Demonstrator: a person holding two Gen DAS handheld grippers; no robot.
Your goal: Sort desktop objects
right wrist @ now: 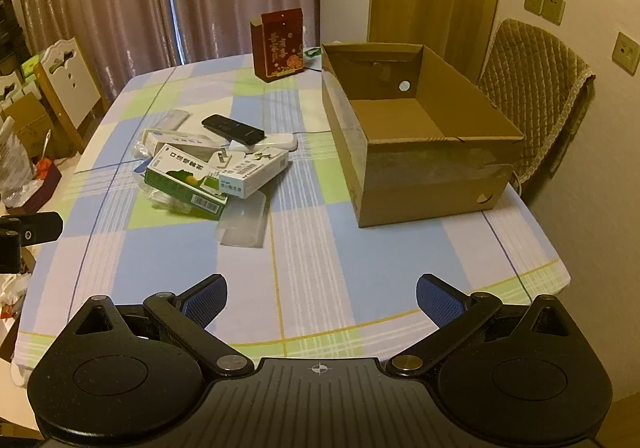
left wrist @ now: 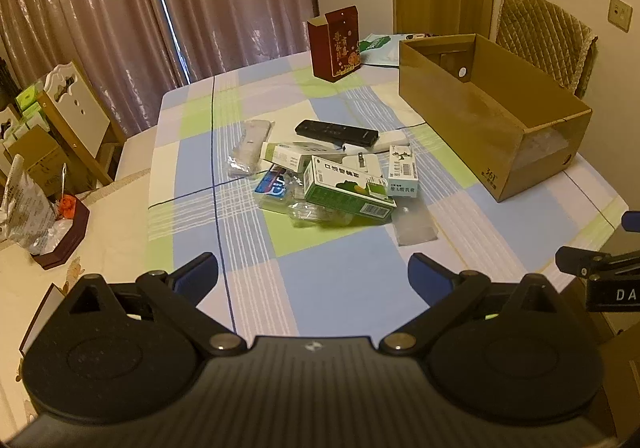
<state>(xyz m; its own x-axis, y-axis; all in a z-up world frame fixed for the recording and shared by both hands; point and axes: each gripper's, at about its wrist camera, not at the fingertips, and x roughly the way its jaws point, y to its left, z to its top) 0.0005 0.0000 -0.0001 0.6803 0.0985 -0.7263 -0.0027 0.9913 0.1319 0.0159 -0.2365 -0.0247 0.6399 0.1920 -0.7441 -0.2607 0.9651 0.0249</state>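
A pile of small objects lies mid-table: a black remote [left wrist: 336, 132] [right wrist: 233, 129], a green-and-white medicine box [left wrist: 348, 187] [right wrist: 186, 177], a white box [left wrist: 403, 170] [right wrist: 254, 172], a white charger plug [left wrist: 362, 163] and clear plastic packets [right wrist: 243, 221]. An open, empty cardboard box [left wrist: 492, 115] [right wrist: 416, 135] stands to the right of the pile. My left gripper [left wrist: 313, 275] is open and empty, above the near table edge. My right gripper [right wrist: 322, 298] is open and empty, also short of the pile.
A dark red gift box [left wrist: 335, 43] [right wrist: 279, 45] stands at the far side of the checked tablecloth [left wrist: 328, 288]. A padded chair [right wrist: 536, 87] stands behind the cardboard box. Chairs and cluttered bags [left wrist: 36, 203] are to the left of the table.
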